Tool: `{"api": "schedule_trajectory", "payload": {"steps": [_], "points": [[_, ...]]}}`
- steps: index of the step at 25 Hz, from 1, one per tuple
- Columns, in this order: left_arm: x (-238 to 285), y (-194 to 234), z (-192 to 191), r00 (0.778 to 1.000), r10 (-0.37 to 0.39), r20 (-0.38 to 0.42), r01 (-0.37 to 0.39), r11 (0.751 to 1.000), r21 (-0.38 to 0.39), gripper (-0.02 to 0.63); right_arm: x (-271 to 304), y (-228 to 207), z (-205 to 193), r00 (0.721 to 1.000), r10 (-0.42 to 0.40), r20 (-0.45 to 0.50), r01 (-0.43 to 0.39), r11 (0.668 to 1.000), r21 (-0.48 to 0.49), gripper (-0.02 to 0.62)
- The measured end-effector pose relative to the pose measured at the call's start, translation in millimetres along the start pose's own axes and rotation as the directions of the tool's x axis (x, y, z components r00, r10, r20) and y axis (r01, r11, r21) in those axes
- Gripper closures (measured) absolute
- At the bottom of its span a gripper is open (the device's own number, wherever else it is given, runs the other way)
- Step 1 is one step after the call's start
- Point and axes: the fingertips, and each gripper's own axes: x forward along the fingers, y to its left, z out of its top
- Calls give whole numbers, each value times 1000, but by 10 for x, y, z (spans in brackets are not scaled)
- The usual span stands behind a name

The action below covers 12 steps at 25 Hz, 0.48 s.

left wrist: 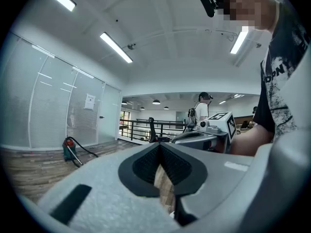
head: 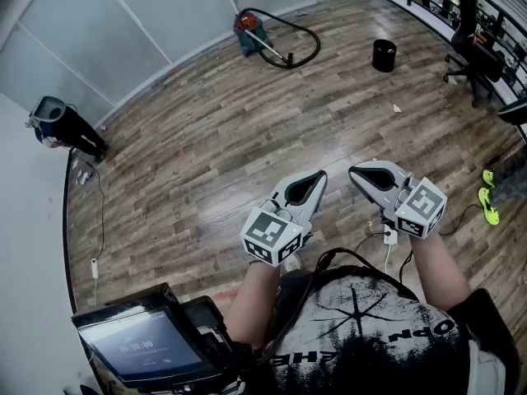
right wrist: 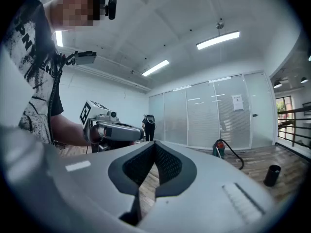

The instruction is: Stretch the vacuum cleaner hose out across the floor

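Above glossy plank floor (head: 206, 138), left gripper (head: 319, 175) and right gripper (head: 353, 171), ribbed pads (left wrist: 146, 166) pressed together; beyond, looped black hose (head: 316, 41).

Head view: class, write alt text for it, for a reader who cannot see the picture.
A person holds the left tongs and right tongs, both shut and empty, over a wood floor. Far across it stands a vacuum cleaner, its black hose looped beside it, with a black bin to the right.
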Motion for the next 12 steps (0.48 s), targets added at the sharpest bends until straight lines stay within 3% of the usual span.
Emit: {"api": "schedule_trajectory", "payload": {"steps": [12], "points": [[65, -28, 7, 1000, -10, 4, 10, 1000, 14, 606, -50, -66, 10, 1000, -4, 18, 4, 1000, 10, 591]]}}
